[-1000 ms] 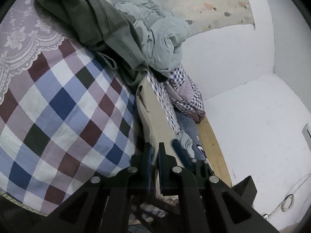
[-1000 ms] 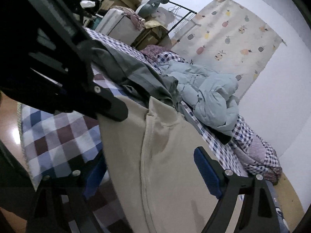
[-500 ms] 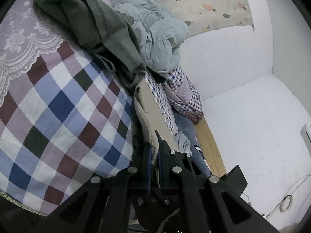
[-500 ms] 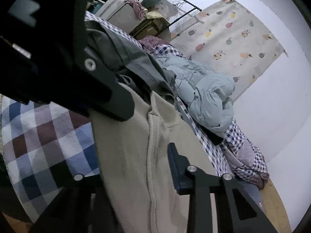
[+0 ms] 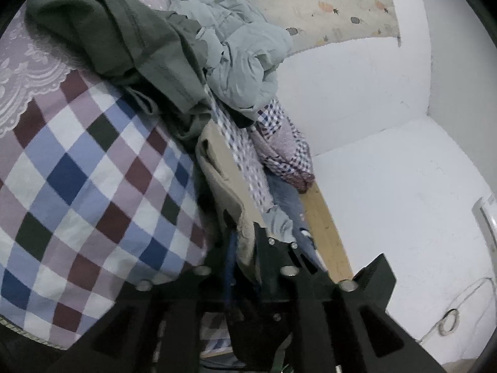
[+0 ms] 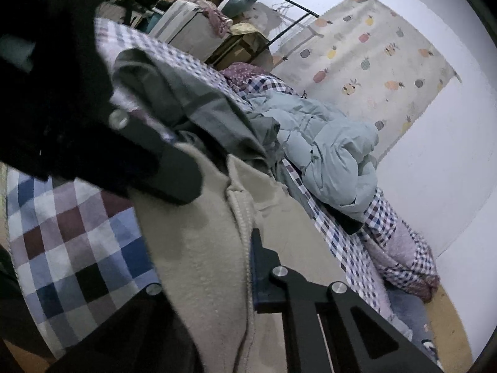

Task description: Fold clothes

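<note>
Beige fleece fills the foreground of both views: a soft beige fleece garment (image 6: 202, 248) with a ribbed seam hangs off the near edge of the bed (image 5: 93, 186), which is covered by a checked blue, maroon and white bedspread. The right gripper (image 6: 248, 267) has just been closing and now pinches the fleece along that seam, the cloth draped over its blue pad. The left gripper (image 5: 245, 248) has just been opening; its jaws stand narrowly parted with a fold of the same garment between them, and I cannot tell whether the pads still press on it. Its black body shows at the upper left of the right wrist view. Further along the bed lie a crumpled olive-green garment (image 5: 130, 40) and, beside it, a pale blue puffy jacket (image 5: 242, 62).
</note>
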`<state>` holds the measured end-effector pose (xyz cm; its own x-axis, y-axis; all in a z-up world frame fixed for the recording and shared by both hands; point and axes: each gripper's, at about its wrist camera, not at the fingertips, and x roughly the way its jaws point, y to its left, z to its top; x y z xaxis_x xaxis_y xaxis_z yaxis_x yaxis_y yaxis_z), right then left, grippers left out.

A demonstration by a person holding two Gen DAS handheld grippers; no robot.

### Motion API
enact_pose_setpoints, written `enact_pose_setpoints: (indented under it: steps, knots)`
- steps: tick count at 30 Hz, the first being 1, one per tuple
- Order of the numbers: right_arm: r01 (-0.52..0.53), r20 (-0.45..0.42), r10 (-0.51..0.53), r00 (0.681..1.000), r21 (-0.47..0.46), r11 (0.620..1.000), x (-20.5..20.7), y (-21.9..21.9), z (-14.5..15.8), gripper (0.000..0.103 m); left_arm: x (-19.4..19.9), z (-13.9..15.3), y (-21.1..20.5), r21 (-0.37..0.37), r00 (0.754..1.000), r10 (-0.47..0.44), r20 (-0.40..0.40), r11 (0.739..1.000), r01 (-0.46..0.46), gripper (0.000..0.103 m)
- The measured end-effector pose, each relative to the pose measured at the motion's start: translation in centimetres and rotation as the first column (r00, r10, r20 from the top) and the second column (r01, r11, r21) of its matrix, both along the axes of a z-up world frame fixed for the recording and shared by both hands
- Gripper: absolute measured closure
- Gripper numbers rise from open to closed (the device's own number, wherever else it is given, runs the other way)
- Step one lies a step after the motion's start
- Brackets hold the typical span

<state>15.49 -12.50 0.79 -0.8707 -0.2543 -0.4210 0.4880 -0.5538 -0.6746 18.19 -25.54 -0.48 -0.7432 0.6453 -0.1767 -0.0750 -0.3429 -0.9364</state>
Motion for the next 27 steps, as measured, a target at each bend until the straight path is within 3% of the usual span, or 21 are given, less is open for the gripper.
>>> enact_pose_setpoints:
  steps: [1, 2, 3, 4, 9, 14, 21, 27]
  knots:
    - [-0.001, 0.008, 0.001, 1.000, -0.010, 1.000, 0.0, 0.2, 0.4, 0.100, 0.0, 0.1, -0.2, 0.020, 1.000, 0.007, -0.008, 1.000, -0.007, 0.054]
    - [-0.002, 0.014, 0.002, 1.000, -0.018, 1.000, -0.1, 0.3, 0.7, 0.100, 0.0, 0.2, -0.4, 0.040, 1.000, 0.014, -0.016, 0.999, -0.013, 0.037]
    - [-0.003, 0.019, 0.004, 1.000, -0.025, 1.000, -0.2, 0.4, 0.9, 0.100, 0.0, 0.3, -0.6, 0.059, 1.000, 0.021, -0.023, 0.998, -0.020, 0.029]
    - [-0.004, 0.025, 0.005, 1.000, -0.031, 0.999, -0.3, 0.5, 1.2, 0.100, 0.0, 0.4, -0.8, 0.075, 0.999, 0.028, -0.026, 0.997, -0.026, 0.027]
    - [-0.004, 0.051, 0.008, 0.999, -0.077, 0.997, -0.4, 1.0, 2.2, 0.100, -1.2, 0.1, -1.0, 0.103, 0.999, 0.045, 0.021, 0.994, -0.047, 0.022]
    - [-0.004, 0.073, 0.013, 0.997, -0.125, 0.992, -0.8, 1.9, 3.4, 0.100, -2.8, 0.8, -0.3, 0.052, 0.999, 0.024, 0.047, 0.998, -0.027, 0.022]
    - [-0.002, 0.098, 0.021, 0.995, -0.193, 0.981, -1.5, 3.1, 5.1, 0.100, -7.5, 2.4, 1.4, 0.003, 0.991, -0.113, 0.071, 0.994, 0.113, 0.021]
    - [0.004, 0.108, 0.021, 0.994, -0.229, 0.973, -1.8, 4.1, 6.0, 0.100, -12.1, 2.5, 3.2, -0.067, 0.973, -0.181, 0.145, 0.979, 0.192, 0.021]
